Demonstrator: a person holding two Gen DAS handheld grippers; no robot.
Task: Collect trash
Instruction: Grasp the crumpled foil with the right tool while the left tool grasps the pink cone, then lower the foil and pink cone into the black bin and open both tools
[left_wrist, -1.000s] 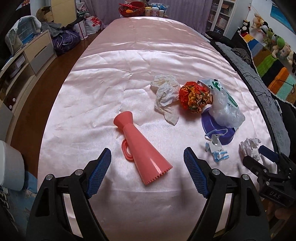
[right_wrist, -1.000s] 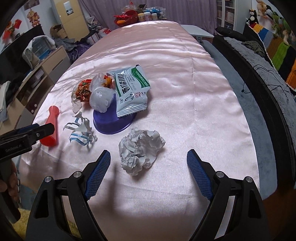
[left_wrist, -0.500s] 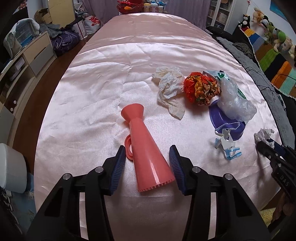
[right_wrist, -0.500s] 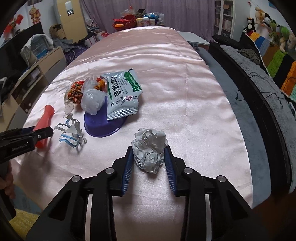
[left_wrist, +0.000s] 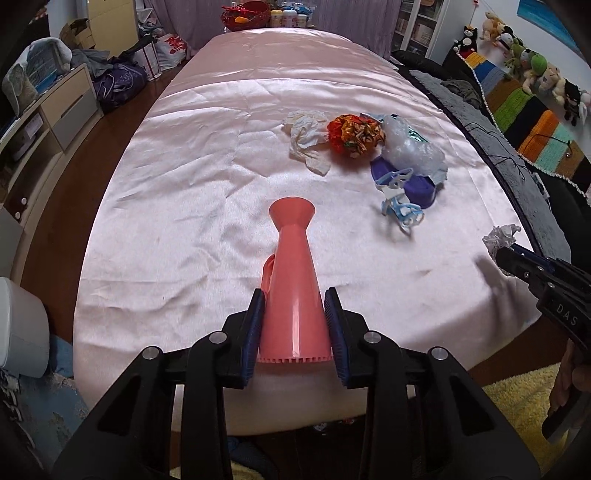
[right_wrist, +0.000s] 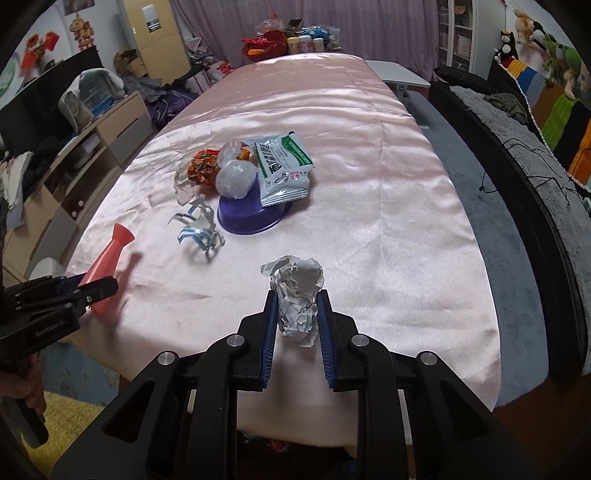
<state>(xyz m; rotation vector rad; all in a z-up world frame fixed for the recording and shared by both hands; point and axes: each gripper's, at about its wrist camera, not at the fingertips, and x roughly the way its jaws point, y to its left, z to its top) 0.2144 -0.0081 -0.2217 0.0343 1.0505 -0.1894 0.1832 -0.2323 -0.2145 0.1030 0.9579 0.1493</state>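
- We had the left tongs (left_wrist: 295, 325) clamped on the wide end of the pink horn (left_wrist: 293, 291), one blue pad pressed to each side of it; its narrow flared mouth pointed away from us over the bench (left_wrist: 221, 166) with its pink satin cover.
- We had the right tongs (right_wrist: 295, 321) clamped on the crumpled paper ball (right_wrist: 297, 299), which stood up between the pads with its top poking out above them.
- In the left view the right tongs (left_wrist: 517, 258) showed at the right edge with a scrap of that paper ball (left_wrist: 500, 236) at their tip.
- In the right view the left tongs (right_wrist: 85, 291) showed at the left edge, closed on the horn (right_wrist: 109, 258).
- Farther along the bench lay the rest of the trash: a purple bowl (right_wrist: 251, 218) with a green-and-white packet (right_wrist: 282, 170) and a clear plastic bag (right_wrist: 236, 177) resting on it.
- An orange-red crumpled wrapper (left_wrist: 354, 134) sat just beside the bowl, and a white tissue (left_wrist: 306, 142) lay touching the wrapper on its far side.
- A tangle of blue-and-white plastic strips (right_wrist: 199, 229) lay just beside the bowl, between it and the horn.
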